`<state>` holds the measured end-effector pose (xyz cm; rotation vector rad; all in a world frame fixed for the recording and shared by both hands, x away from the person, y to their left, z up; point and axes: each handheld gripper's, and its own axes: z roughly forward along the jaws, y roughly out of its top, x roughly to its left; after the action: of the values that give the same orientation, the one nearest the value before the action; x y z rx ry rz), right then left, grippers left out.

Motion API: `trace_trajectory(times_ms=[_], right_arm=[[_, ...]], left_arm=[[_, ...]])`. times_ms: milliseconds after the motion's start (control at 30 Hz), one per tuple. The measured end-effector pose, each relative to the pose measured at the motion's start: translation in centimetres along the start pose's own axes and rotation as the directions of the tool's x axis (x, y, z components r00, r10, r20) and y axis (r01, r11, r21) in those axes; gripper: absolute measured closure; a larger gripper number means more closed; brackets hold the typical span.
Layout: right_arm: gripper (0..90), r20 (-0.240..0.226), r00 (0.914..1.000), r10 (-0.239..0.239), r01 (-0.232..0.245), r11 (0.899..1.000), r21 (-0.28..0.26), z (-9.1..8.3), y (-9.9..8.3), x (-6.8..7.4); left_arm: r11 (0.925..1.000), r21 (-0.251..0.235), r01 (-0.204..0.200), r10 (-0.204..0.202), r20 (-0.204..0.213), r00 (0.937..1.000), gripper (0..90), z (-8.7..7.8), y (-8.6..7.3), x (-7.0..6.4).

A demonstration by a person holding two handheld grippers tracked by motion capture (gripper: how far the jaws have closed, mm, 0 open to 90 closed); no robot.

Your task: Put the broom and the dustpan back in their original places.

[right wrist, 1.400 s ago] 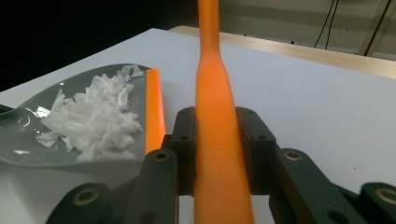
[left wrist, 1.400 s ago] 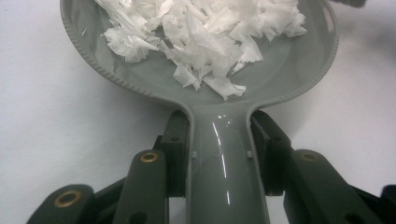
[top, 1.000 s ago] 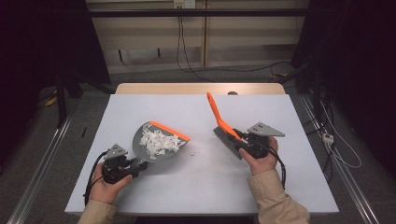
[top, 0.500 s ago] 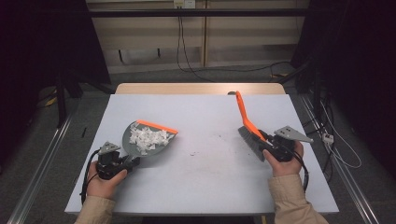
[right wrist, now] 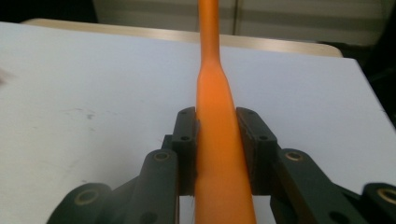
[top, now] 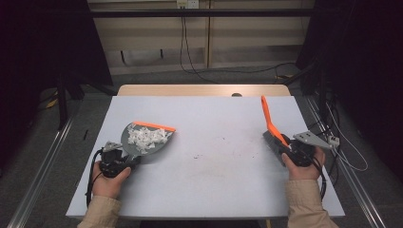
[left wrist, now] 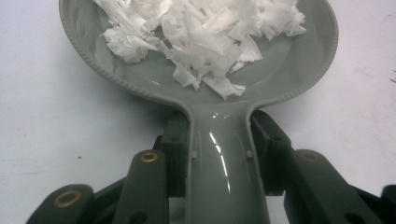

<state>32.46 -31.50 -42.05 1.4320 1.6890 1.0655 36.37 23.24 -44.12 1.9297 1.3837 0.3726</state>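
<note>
A: At the near left of the table (top: 209, 190), why is the dustpan (top: 142, 142) held flat?
B: So the paper scraps (top: 148, 137) stay in its bowl. The left gripper (top: 124, 160) has its jaws closed tight on the grey handle, pan lip pointing far.
A: And over on the right?
B: The right gripper (top: 287, 147) is clamped on the brush (top: 272, 128), its orange handle slanting up and far, bristles low by the jaws. I'd judge it's held well apart so it won't knock the loaded pan.
A: Anything left on the table?
B: Faint dark specks near the middle.
</note>
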Motion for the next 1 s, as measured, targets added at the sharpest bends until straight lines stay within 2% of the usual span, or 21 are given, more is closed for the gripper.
trace_trajectory(times_ms=[67, 133, 167, 233, 267, 333, 400, 500, 600, 700, 867, 900, 967, 1000], right_arm=[[70.3, 0.029, 0.9995, -0.009, 0.009, 1.000, 0.022, 0.0, -0.2, -0.1], [69.5, 0.010, 0.9999, 0.003, -0.003, 1.000, 0.024, 0.0, -0.3, 0.0], [67.8, 0.005, 1.0000, -0.001, 0.001, 1.000, 0.028, 0.0, -0.3, 0.1], [62.7, -0.032, 0.9994, 0.010, -0.010, 1.000, 0.024, 0.1, -0.2, 0.7], [61.2, -0.064, 0.9977, 0.022, -0.021, 1.000, 0.014, 0.1, -0.1, 1.0], [57.2, -0.101, 0.9947, 0.020, -0.019, 1.000, 0.008, 0.1, 0.1, 1.7], [52.5, -0.162, 0.9861, 0.036, -0.035, 0.999, 0.012, 0.3, 0.2, 2.3], [47.5, -0.203, 0.9785, 0.040, -0.036, 0.999, 0.024, 0.5, 0.1, 3.0], [43.4, -0.232, 0.9714, 0.050, -0.048, 0.999, 0.012, 0.5, 0.1, 3.2], [37.3, -0.261, 0.9637, 0.054, -0.054, 0.999, 0.006, 0.3, 0.1, 3.2], [28.9, -0.278, 0.9603, 0.027, -0.024, 1.000, 0.014, -0.1, -0.4, 3.2], [27.5, -0.277, 0.9605, 0.027, -0.022, 1.000, 0.020, -0.2, -0.5, 3.1], [26.4, -0.275, 0.9612, 0.017, -0.011, 1.000, 0.024, -0.5, -0.8, 3.0], [25.2, -0.278, 0.9605, 0.014, -0.007, 1.000, 0.026, -0.6, -1.0, 3.0]], left_arm=[[1.0000, -0.004, 0.002, -0.002, 0.000, 1.0000, 62.6, 0.2, -0.1, -0.1], [1.0000, -0.006, -0.003, 0.003, 0.010, 0.9999, 62.1, 0.3, -0.2, -0.3], [0.9999, -0.011, -0.003, 0.003, 0.029, 0.9996, 61.3, 0.2, -0.3, -0.4], [0.9995, -0.031, -0.005, 0.006, 0.048, 0.9988, 57.1, -0.2, -0.5, -0.8], [0.9991, -0.042, -0.011, 0.013, 0.050, 0.9987, 54.8, -0.4, -0.6, -1.0], [0.9983, -0.057, -0.014, 0.018, 0.077, 0.9968, 51.4, -1.0, -0.8, -1.2], [0.9974, -0.066, -0.029, 0.035, 0.098, 0.9945, 47.7, -1.5, -1.0, -1.4], [0.9926, -0.113, -0.043, 0.060, 0.145, 0.9877, 42.0, -2.3, -1.2, -1.7], [0.9843, -0.172, -0.041, 0.074, 0.194, 0.9782, 31.5, -2.7, -1.1, -1.7], [0.9713, -0.233, -0.046, 0.096, 0.206, 0.9739, 22.4, -3.0, -1.0, -1.5], [0.9452, -0.316, -0.081, 0.162, 0.237, 0.9581, 14.0, -3.4, -1.0, -1.3], [0.9398, -0.331, -0.087, 0.171, 0.235, 0.9567, 12.9, -3.5, -1.0, -1.3], [0.9340, -0.346, -0.089, 0.181, 0.245, 0.9524, 11.5, -3.5, -1.1, -1.2], [0.9327, -0.351, -0.083, 0.177, 0.246, 0.9528, 10.7, -3.5, -1.1, -1.1]])
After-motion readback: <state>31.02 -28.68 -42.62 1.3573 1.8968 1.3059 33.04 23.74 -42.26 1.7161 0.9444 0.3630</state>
